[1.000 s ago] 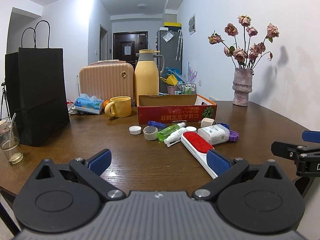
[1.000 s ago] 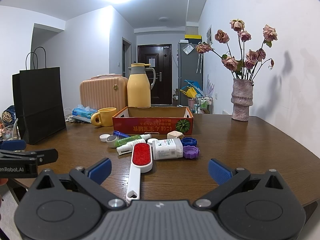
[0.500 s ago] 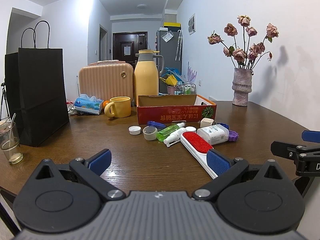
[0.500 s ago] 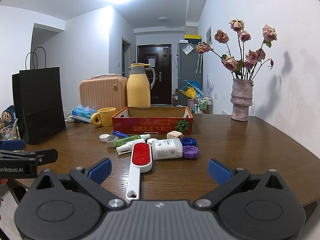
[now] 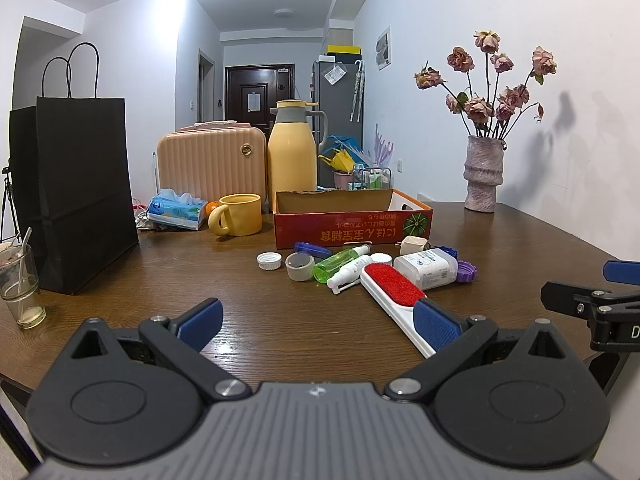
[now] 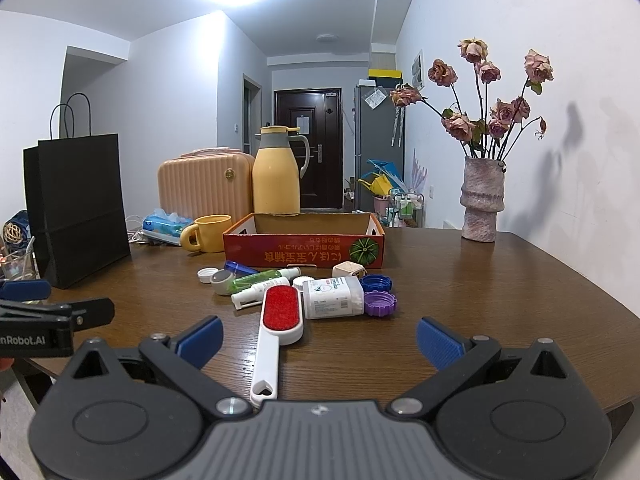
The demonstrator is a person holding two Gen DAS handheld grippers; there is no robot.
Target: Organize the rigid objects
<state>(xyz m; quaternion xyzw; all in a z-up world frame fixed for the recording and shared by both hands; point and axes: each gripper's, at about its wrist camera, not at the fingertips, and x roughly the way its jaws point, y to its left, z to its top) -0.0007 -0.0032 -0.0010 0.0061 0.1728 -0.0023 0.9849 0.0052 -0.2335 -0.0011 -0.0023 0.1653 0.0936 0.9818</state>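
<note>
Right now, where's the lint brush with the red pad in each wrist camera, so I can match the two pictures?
Left wrist view: the lint brush lies right of centre, angled, its handle running down behind the left gripper's right finger.
Right wrist view: the lint brush lies left of centre, handle pointing toward the camera, between the open fingers of the right gripper.
Shared landmark: the red cardboard box just behind the clutter.
</note>
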